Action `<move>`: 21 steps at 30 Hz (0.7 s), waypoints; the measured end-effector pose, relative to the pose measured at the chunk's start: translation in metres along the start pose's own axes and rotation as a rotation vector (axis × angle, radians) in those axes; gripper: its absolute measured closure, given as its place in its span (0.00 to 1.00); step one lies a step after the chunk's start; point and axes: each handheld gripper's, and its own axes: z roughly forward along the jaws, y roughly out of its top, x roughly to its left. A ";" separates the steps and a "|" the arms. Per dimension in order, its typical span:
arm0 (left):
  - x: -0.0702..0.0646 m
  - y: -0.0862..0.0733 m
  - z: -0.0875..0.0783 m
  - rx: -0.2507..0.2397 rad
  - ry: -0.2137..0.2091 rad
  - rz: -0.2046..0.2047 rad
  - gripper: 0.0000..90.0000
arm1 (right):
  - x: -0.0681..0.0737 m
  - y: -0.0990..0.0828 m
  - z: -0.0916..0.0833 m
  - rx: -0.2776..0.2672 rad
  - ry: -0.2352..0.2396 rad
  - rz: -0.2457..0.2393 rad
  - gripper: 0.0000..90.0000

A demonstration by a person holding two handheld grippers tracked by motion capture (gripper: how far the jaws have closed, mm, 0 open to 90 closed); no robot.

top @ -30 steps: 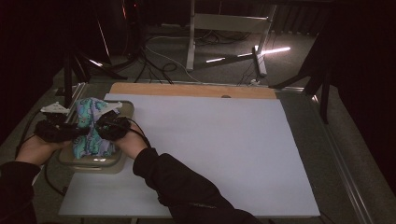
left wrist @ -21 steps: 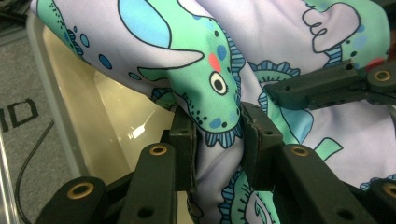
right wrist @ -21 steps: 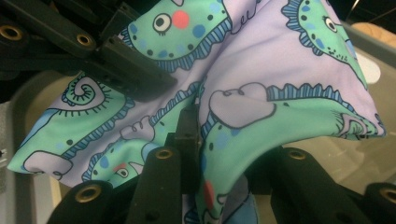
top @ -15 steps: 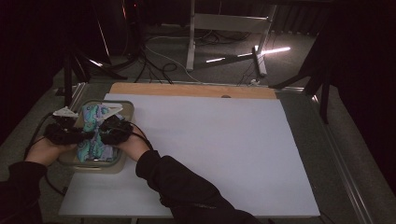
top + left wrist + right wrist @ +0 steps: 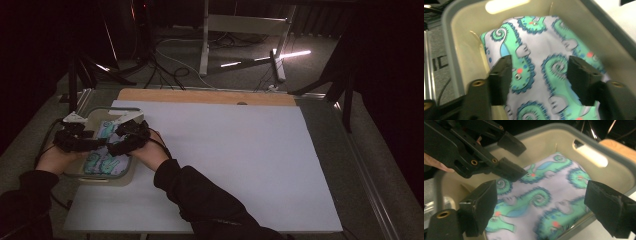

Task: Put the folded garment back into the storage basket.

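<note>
Patterned cloth (image 5: pixel 544 55) lies in bin (image 5: pixel 461 32); both grippers (left (image 5: pixel 540 75), right (image 5: pixel 541 207)) have just been opening, jaws spread, nothing pinched; placement looks complete.

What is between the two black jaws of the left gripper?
In the left gripper view, the open left gripper has the folded patterned cloth showing in the gap. It lies below in the tub, and the pads are not pressing it.

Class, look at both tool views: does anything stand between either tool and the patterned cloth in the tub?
Nothing visible does. The left tool and right tool hang open just above the cloth, which lies uncovered inside the tub.
</note>
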 end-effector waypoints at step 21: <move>-0.041 0.031 -0.010 -0.069 -0.058 -0.029 0.03 | -0.030 -0.013 -0.059 -0.069 0.041 -0.086 0.10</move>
